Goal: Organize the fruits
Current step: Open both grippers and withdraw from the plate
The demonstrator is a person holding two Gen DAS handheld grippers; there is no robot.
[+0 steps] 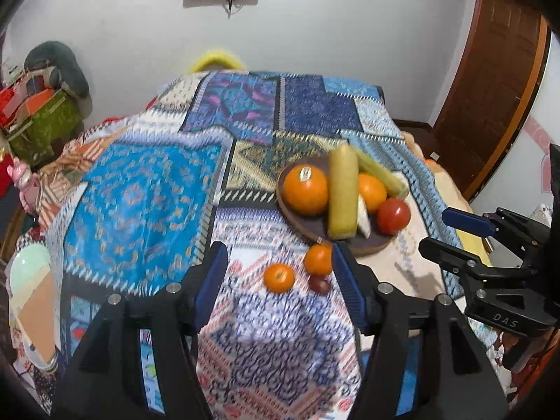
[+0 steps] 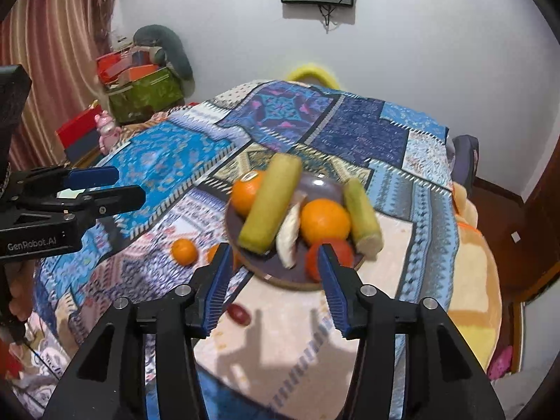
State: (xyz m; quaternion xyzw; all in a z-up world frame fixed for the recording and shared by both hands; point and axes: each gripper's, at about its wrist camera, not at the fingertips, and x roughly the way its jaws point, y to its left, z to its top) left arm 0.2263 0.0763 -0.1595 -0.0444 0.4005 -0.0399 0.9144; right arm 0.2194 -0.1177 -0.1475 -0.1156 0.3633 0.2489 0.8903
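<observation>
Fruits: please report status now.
Left gripper open, empty. Right gripper open, empty. Two small oranges and grape off the plate. Nothing in the way.

Left gripper (image 1: 276, 262): matte black angular frame, triangular cut-outs, silver round screws, blue ribbed pads (image 1: 344, 276); white "GenRobot.AI" lettering on side. Right gripper (image 2: 274, 262): same black frame, silver screws, blue ribbed pads (image 2: 330, 280); "DAS" embossed on side.

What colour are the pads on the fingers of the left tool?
Blue, ribbed pads on black fingers; the left wrist view shows them best.
</observation>
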